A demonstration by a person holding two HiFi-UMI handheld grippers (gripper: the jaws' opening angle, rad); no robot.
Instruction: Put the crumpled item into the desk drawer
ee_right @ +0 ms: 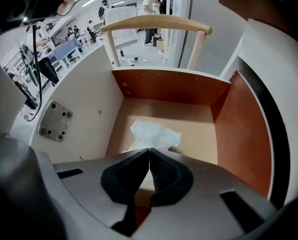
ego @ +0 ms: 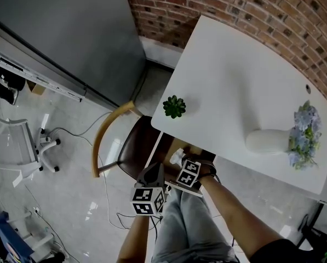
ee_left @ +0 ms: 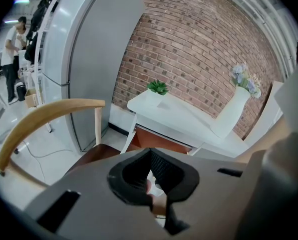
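Crumpled item [ee_right: 154, 135] is pinched at the tips of my right gripper [ee_right: 149, 150], jaws pressed tight on its near edge, low inside the open drawer [ee_right: 241, 129]. Placing step, nearly done I think: next I spread those jaws, let it drop, then back out clear of the drawer walls. Left gripper [ee_left: 149, 152] is pressed together on nothing.

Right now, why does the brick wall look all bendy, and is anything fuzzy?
Left gripper view: the wide lens bows the brick wall and blackens the corners. Right gripper view: the crumpled item looks sharp, the near jaws softer. Head view: the wall curves too; the floor shows glare.
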